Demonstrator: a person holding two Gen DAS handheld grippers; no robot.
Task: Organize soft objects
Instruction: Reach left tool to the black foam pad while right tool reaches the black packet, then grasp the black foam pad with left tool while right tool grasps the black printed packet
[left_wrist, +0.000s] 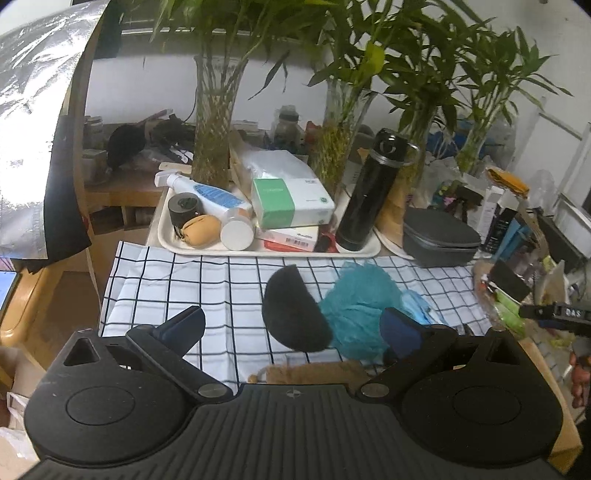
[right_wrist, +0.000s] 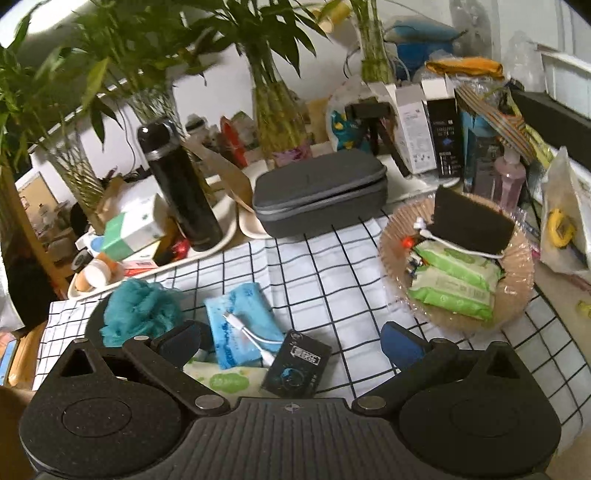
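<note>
A black half-round sponge (left_wrist: 293, 314) lies on the checked cloth (left_wrist: 221, 280), touching a teal mesh bath puff (left_wrist: 360, 314) on its right. My left gripper (left_wrist: 291, 326) stands open just in front of both, holding nothing. A tan pouch (left_wrist: 306, 373) lies close under it. In the right wrist view the teal puff (right_wrist: 138, 310) sits at left, with a blue tissue pack (right_wrist: 240, 325) and a small black box (right_wrist: 297, 365) between the fingers of my open right gripper (right_wrist: 291, 339). A clear plastic bowl (right_wrist: 517, 295) at right holds green wipe packs (right_wrist: 456, 284) and a black sponge block (right_wrist: 471, 221).
A cream tray (left_wrist: 166, 236) behind the cloth carries a black flask (left_wrist: 373, 192), boxes, a spray bottle and a tan pouch. A grey zip case (left_wrist: 439, 236) sits to its right. Glass vases with bamboo stand behind. Boxes and clutter crowd the right edge.
</note>
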